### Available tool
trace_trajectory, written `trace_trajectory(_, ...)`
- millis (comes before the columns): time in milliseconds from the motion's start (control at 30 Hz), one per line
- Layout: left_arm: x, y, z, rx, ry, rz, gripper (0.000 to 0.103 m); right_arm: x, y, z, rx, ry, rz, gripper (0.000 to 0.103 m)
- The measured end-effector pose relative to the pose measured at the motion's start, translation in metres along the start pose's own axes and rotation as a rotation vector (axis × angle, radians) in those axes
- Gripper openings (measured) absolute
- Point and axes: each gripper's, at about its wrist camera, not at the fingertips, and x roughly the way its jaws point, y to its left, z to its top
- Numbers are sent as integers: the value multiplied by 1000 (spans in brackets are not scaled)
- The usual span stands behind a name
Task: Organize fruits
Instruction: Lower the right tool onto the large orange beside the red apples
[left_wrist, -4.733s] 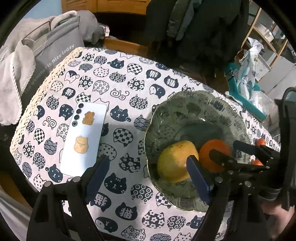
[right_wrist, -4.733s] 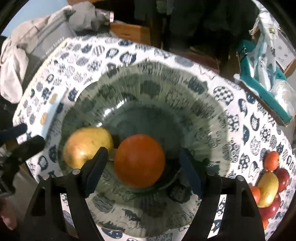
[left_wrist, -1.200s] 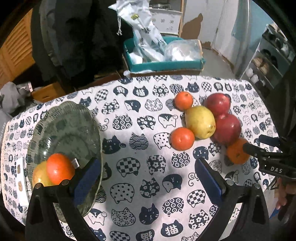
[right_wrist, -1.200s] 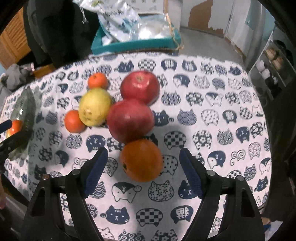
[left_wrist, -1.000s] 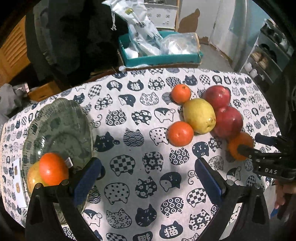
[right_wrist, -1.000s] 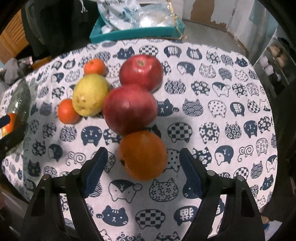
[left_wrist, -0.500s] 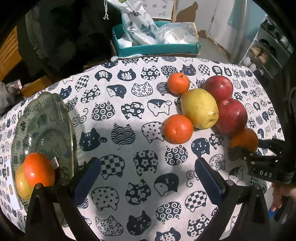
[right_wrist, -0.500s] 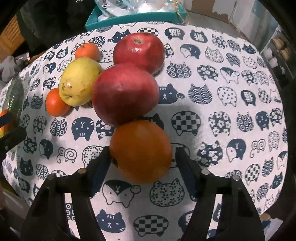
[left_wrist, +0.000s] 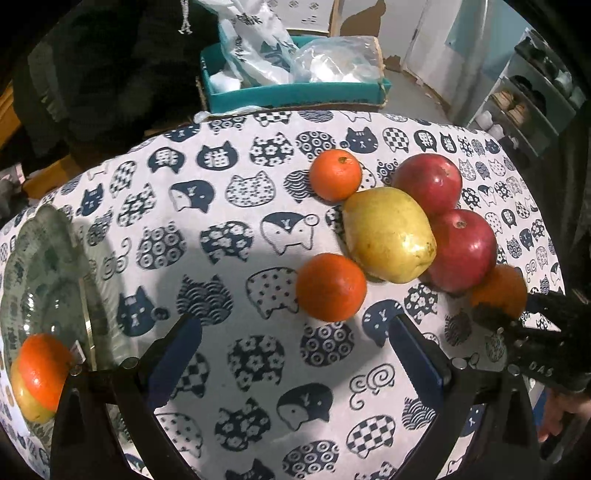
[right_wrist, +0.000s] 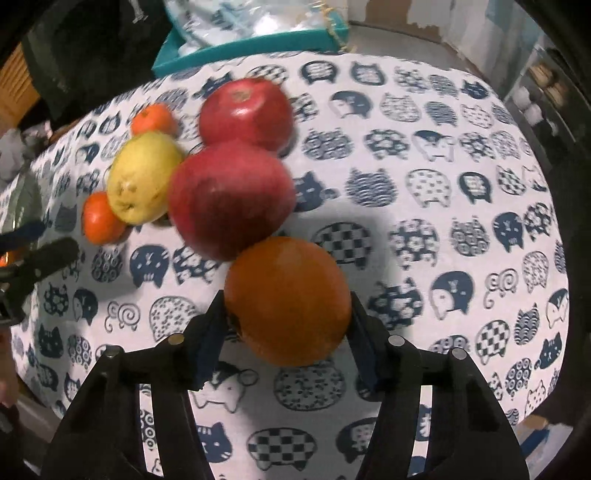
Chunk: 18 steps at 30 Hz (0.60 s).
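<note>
On the cat-print tablecloth (right_wrist: 424, 206), right side, the right gripper (right_wrist: 286, 321) is clamped on a large orange (right_wrist: 288, 301), blue pads pressing both its sides. That orange touches the near red apple (right_wrist: 231, 199); a second red apple (right_wrist: 245, 112) sits just behind it. Yellow pear (right_wrist: 146, 182) is pressed against the near apple's left side, with one small tangerine (right_wrist: 101, 218) at the pear's near-left and another tangerine (right_wrist: 153, 118) at its far end.

Left gripper (left_wrist: 295, 350) hangs over bare cloth with its fingers spread wide, holding nothing. From the left wrist view, the near tangerine sits just ahead of it, between the finger lines.

Green glass plate (left_wrist: 48, 266) is at the table's left edge, well apart from the fruit cluster. It holds an orange fruit (left_wrist: 42, 363) stacked against a yellowish fruit (left_wrist: 26, 400).

Teal box (left_wrist: 295, 92) with plastic bags (left_wrist: 258, 48) stands behind the table.
</note>
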Motion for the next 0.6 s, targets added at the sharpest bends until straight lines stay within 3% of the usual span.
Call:
trace_trajectory(267,17,-12,9,28,11,-12,102,-12,-25,9,58,-47,-16,60)
trace_trajectory(433,26,-14,11,30,26,-21,83,-13,-32,13,69,-57,-16,61)
trace_trajectory(567,30,-17,12,37,22,-27,79,-15,-34,14,63,-61,-24,60)
trace_trajectory(600,30,-18,12,40,21,-28,72,-15,-31,14,62,-62,-26,61)
